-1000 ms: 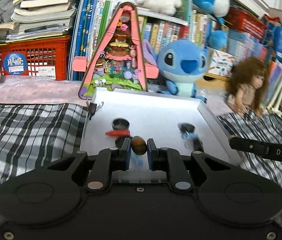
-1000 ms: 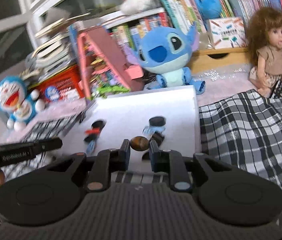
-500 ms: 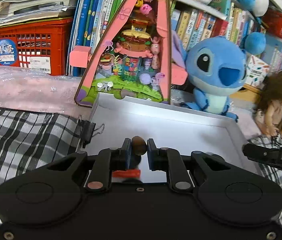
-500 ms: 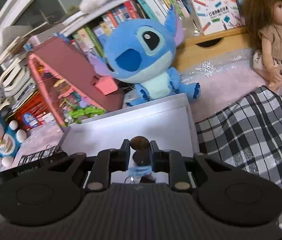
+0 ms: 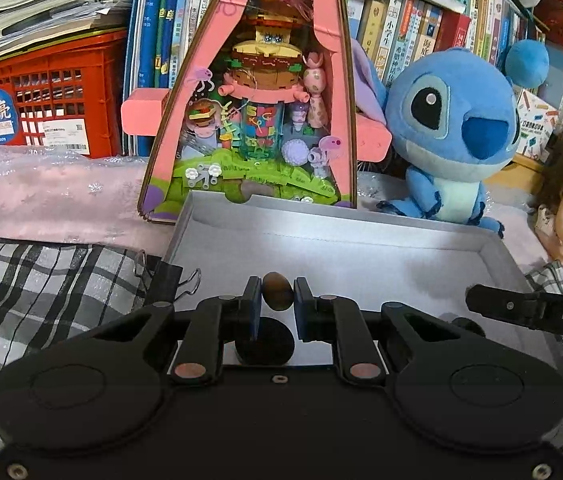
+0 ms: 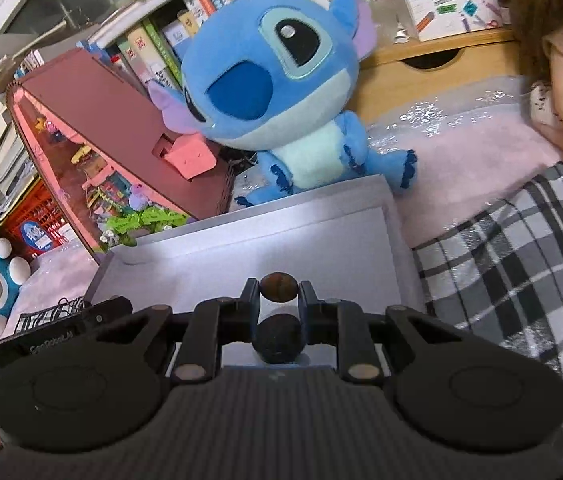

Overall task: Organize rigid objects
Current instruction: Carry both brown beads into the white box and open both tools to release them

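My left gripper (image 5: 277, 298) is shut on a small brown oval bead (image 5: 277, 297) and holds it over the near part of a white shallow tray (image 5: 361, 256). A black round piece (image 5: 264, 346) lies on the tray under its fingers. My right gripper (image 6: 279, 288) is shut on a similar brown bead (image 6: 279, 287) over the same white tray (image 6: 281, 240), with a dark round piece (image 6: 278, 339) below it. The right gripper's side shows in the left wrist view (image 5: 533, 310).
A pink triangular toy house (image 5: 257, 92), a blue Stitch plush (image 5: 453, 128) and a doll (image 6: 557, 60) stand behind the tray. A black binder clip (image 5: 163, 282) sits at the tray's left edge. Checked cloth (image 6: 513, 248) lies on both sides. A red crate (image 5: 41, 92) and books are behind.
Both grippers have moved forward and lower over the tray, each still holding its bead. The red and blue pieces on the tray have passed out of sight under the grippers.
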